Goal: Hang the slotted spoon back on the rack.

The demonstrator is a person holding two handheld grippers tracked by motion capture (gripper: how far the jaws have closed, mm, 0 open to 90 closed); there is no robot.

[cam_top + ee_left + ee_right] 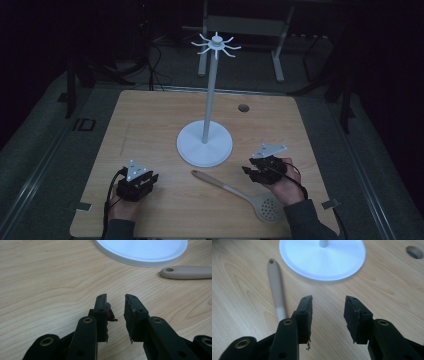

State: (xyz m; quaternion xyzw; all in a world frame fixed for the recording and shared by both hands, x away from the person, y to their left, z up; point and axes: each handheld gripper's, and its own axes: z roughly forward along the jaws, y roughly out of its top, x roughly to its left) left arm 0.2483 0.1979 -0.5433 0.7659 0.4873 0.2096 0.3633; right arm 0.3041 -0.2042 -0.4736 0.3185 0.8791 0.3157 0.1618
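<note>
While both hands rest low on the wooden bench [150, 120], the slotted spoon [240, 194] lies flat between them: beige, long thin handle with a hanging hole at its end, round perforated head. Its handle end points toward the white stand [205, 143]'s round base and sits near the rim, apart from it; the head lies just beside the person's right wrist. Left gripper [117, 308] released, jaws narrowly parted, nothing between, over bare wood. Right gripper [328, 307] released too, jaws wider apart, empty, just right of the handle. The stand's pole is upright, with curved hooks at the top, all bare.
</note>
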